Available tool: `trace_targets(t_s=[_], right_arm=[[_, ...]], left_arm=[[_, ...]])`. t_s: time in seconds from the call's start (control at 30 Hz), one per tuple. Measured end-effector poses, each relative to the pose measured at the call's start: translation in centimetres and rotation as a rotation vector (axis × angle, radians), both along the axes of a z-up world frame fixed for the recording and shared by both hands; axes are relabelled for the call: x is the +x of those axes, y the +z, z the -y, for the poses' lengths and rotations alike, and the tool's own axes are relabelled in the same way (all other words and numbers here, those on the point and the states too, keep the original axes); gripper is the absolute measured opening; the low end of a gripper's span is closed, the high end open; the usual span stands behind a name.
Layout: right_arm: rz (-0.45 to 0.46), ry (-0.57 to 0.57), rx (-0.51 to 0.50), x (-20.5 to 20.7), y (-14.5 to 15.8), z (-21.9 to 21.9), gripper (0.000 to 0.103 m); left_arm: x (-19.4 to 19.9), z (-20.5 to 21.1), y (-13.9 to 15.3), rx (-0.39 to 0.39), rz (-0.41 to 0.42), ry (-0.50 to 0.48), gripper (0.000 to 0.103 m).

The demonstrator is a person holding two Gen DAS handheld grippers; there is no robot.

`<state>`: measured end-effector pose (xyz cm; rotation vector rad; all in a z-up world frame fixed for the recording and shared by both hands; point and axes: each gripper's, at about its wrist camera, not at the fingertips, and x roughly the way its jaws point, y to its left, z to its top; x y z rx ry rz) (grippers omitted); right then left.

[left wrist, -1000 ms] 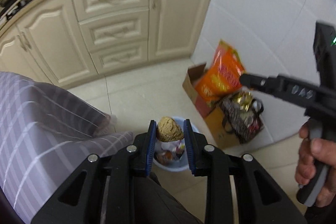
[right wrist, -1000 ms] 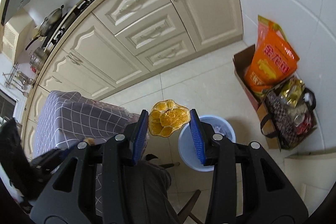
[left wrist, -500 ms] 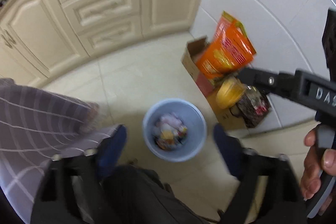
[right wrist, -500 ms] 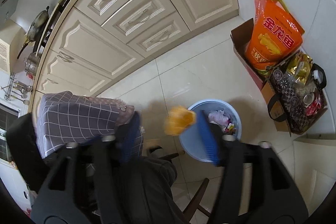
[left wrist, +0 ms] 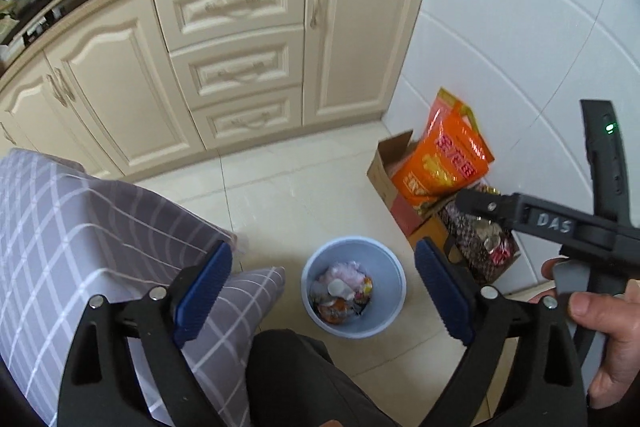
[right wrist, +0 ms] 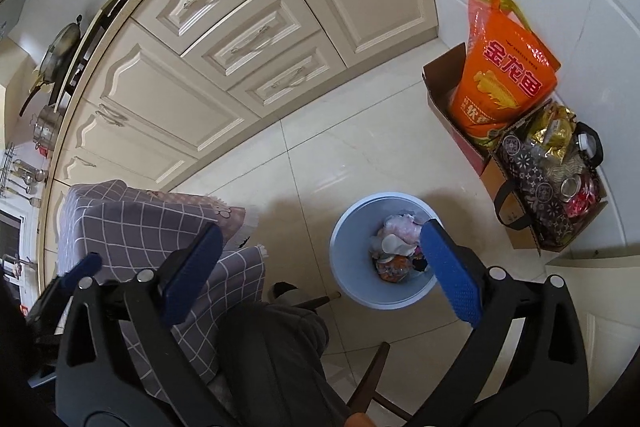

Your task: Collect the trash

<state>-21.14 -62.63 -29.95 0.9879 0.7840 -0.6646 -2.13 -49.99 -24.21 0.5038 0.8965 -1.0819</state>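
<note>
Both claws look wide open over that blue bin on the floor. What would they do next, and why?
Probably swing back toward the checked tablecloth to look for more trash. The left gripper and right gripper both stand open with nothing between their pads, and the blue bin below already holds scraps, so nothing is left to drop here.

1. Glossy cream floor tiles (left wrist: 304,195) run up to the cabinets.
2. Cream kitchen cabinets (left wrist: 236,67), with panelled doors and three stacked drawers, curve along the far side.
3. A white tiled wall (left wrist: 500,47) meets the cabinets' right end.
4. A grey checked cloth (right wrist: 132,219) drapes furniture at the left.
</note>
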Motion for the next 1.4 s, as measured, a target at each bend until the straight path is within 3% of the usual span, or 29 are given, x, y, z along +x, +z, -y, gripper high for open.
trace_targets(t_s=[0.4, 0.63, 1.03, 1.2, 1.4], right_arm=[[0.058, 0.082, -0.113, 2.8, 6.5, -3.7, 0.097], [0.124, 0.184, -0.189, 6.0, 11.3, -7.7, 0.097], [0.271, 0.459, -0.326, 12.8, 20.3, -19.2, 0.097], [0.330, 0.572, -0.418, 15.0, 24.4, -25.1, 0.097], [0.371, 0.651, -0.544, 15.9, 28.0, -31.5, 0.097]], left_arm=[[0.6, -6.6, 6.0, -0.138, 0.061, 0.082, 0.095], [2.1, -12.5, 9.1, -0.193, 0.125, 0.196, 0.096], [3.8, -26.5, 15.2, -0.271, 0.280, 0.500, 0.097], [3.9, -33.0, 18.0, -0.311, 0.353, 0.671, 0.097], [2.9, -39.2, 20.8, -0.355, 0.428, 0.810, 0.097]])
